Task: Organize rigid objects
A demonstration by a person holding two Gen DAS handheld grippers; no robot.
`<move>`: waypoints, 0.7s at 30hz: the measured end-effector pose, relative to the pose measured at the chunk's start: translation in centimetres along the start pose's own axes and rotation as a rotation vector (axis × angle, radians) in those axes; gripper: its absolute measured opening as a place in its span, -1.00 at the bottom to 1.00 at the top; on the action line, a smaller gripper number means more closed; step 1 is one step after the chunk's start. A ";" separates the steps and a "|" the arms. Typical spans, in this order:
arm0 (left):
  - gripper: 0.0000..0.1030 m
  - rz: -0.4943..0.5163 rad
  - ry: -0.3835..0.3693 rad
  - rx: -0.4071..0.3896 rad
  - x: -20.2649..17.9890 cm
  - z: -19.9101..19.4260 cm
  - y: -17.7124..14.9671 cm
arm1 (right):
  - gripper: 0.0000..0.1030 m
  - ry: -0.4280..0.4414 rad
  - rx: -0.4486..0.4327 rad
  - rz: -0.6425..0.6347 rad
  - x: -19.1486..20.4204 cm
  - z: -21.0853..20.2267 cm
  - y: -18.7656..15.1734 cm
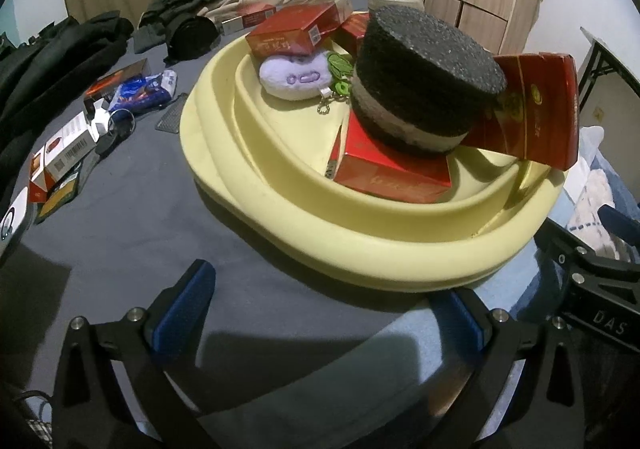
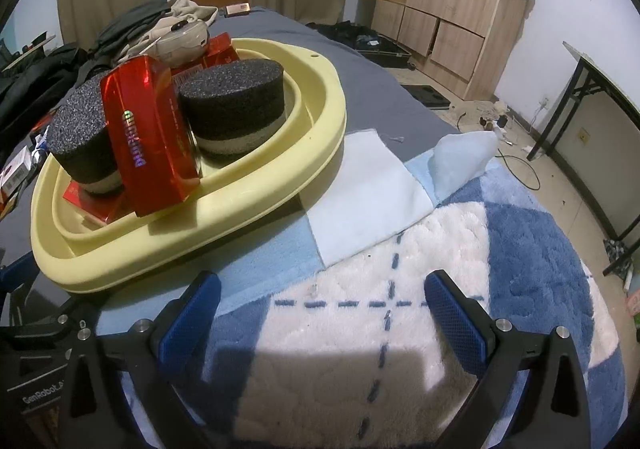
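red boxes point(image 1: 394, 169) and foam pucks point(image 1: 426, 81) fill your yellow basin point(image 1: 304, 233) ahead — both tongs, left point(image 1: 320, 313) and right point(image 2: 320, 309), released; cartons point(image 1: 64, 153) far left remain.

1 yellow basin point(image 1: 360, 249). In it: 2 black foam discs point(image 2: 236, 105), approx 5 red boxes point(image 1: 394, 169), 1 purple plush point(image 1: 296, 75). Near bed's left edge: 3–4 small cartons point(image 1: 64, 153), 1 blue packet point(image 1: 140, 91). 2 grippers.

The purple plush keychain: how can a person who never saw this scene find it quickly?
Find the pale yellow basin on the grey bedsheet. The purple plush keychain lies at its far side, below a red box. It is the only soft, lilac thing there.
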State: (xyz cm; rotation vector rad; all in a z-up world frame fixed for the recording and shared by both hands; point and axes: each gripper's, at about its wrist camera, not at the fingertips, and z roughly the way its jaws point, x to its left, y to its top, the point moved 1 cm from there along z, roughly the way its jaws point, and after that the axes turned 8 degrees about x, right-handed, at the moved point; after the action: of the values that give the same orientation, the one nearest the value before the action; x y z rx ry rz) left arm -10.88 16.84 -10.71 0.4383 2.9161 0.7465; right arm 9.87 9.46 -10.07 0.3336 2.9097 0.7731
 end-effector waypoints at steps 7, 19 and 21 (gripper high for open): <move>1.00 0.000 0.000 0.000 0.2 0.0 0.0 | 0.99 0.001 0.000 0.001 0.1 0.0 0.0; 1.00 0.000 0.001 0.000 0.0 0.0 0.0 | 0.99 -0.001 0.000 0.000 0.1 0.0 0.0; 1.00 0.000 0.000 0.000 0.1 0.0 0.0 | 0.99 -0.001 0.000 0.000 0.1 0.0 0.0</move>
State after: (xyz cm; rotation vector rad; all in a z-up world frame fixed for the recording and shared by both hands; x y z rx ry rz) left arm -10.94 16.86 -10.71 0.4386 2.9167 0.7461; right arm 9.80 9.47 -10.04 0.3340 2.9092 0.7726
